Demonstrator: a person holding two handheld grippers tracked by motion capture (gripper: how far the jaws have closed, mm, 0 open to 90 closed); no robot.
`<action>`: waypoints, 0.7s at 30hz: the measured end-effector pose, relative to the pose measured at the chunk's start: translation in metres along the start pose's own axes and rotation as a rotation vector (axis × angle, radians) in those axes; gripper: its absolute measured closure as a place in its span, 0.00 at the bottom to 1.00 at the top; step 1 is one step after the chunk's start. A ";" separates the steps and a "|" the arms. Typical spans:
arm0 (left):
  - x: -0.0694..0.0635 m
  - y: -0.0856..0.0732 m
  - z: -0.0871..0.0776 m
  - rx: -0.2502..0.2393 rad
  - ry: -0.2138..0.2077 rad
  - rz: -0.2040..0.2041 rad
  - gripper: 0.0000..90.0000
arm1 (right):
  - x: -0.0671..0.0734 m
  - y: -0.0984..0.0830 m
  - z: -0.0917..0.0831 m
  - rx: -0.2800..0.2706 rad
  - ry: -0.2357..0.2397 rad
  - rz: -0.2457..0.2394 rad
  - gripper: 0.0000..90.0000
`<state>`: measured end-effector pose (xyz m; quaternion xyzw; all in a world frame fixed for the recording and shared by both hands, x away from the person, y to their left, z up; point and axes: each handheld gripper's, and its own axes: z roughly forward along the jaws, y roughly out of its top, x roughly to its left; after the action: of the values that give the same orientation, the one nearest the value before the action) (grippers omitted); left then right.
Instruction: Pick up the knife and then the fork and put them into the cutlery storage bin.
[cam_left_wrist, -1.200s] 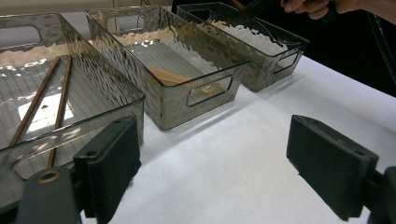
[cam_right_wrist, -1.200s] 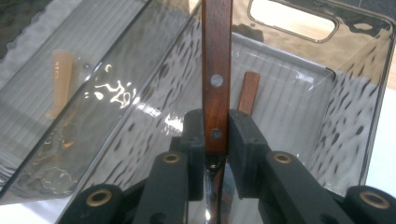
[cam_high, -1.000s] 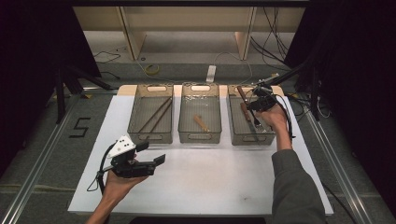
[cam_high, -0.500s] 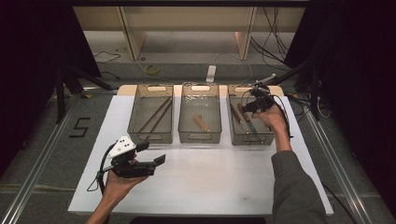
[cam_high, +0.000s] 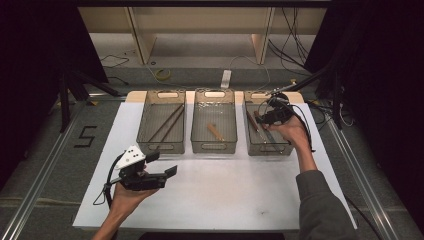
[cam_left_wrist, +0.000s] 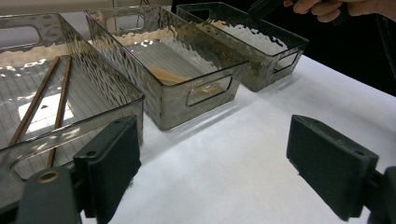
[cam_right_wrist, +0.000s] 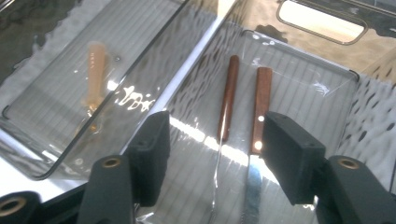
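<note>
**Right bin: utensil released, snag risk on withdrawal**

Item: two wooden-handled metal utensils (cam_right_wrist: 259, 121), lying side by side on the floor of the right smoked-plastic bin (cam_high: 260, 146). Right hand-held gripper (cam_right_wrist: 215, 154) above them, jaws just opened, nothing between the pads. Left hand-held gripper (cam_left_wrist: 210, 168) parted and empty, over the white-covered bench (cam_high: 225, 190).

Hazards, as judged: a jaw catching a handle on lifting out; knocking the bin wall and shifting it against the middle bin (cam_high: 214, 145).
</note>
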<state>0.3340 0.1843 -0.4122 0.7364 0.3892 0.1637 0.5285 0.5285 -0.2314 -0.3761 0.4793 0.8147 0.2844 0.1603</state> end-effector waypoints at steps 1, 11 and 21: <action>0.000 0.000 0.000 0.000 0.000 0.000 0.19 | 0.001 -0.001 -0.001 -0.001 0.004 0.000 0.45; -0.001 0.000 0.000 0.001 -0.002 0.003 0.19 | 0.022 -0.014 -0.019 -0.076 0.050 -0.027 0.37; 0.000 -0.001 0.000 0.005 -0.001 0.006 0.19 | 0.047 -0.030 -0.037 -0.157 0.101 -0.069 0.35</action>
<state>0.3335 0.1841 -0.4127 0.7389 0.3871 0.1640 0.5265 0.4654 -0.2132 -0.3652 0.4219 0.8129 0.3657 0.1657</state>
